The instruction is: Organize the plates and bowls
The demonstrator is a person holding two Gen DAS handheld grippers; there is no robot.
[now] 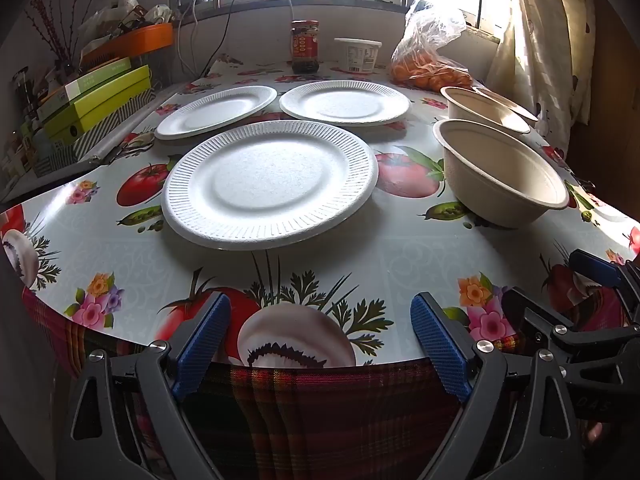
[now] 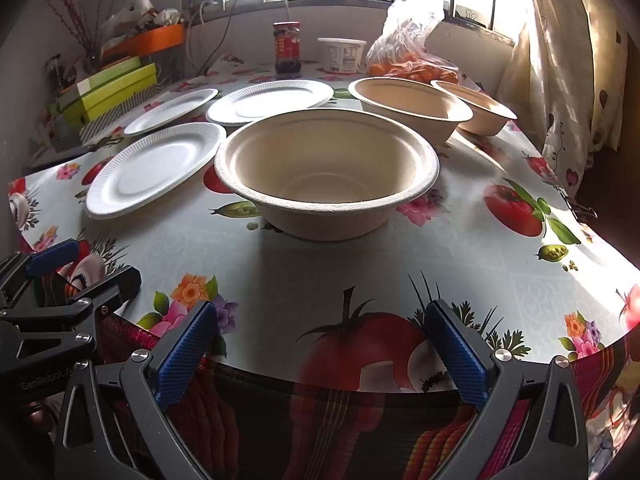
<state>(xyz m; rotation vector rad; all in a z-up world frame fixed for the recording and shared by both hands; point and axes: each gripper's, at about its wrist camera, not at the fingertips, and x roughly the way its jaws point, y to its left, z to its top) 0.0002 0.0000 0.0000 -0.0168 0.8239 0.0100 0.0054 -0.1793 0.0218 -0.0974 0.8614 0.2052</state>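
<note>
Two handheld grippers poised at the near edge of a table (image 1: 320, 264) covered in a vegetable-print oilcloth, both angled down toward it.

Left gripper (image 1: 320, 344): blue pads spread wide, nothing between them. Straight ahead of it, well apart, a white foam plate (image 1: 270, 184) lying flat and alone. Beyond that plate, two more foam plates side by side, a far left plate (image 1: 216, 110) and a far right plate (image 1: 344, 103), none stacked.

Right gripper (image 2: 322, 350): pads likewise spread wide and empty. Directly ahead of it, a beige pulp bowl (image 2: 326, 168) standing upright. Behind that bowl and to the right, a second bowl (image 2: 412, 106), then a third bowl (image 2: 476, 112) farther right, just beside the second; whether touching, hard to tell.

Far beyond the dishes, under a barred window: a dark sauce jar (image 1: 305, 46), a white tub (image 1: 357, 54) and a clear bag of oranges (image 1: 430, 70). Off to the far left of the left gripper, green boxes (image 1: 96, 98) piled up.

Judged step: the very start, with all six dishes lying separate and nothing gripped. Likely next move: reaching forward to the nearest plate or bowl and pinching its rim. A thin foam rim calls for a low, shallow approach and a light squeeze; the bowl's rolled lip for one pad inside and one outside. Then lifting clear and setting it squarely onto its like.
</note>
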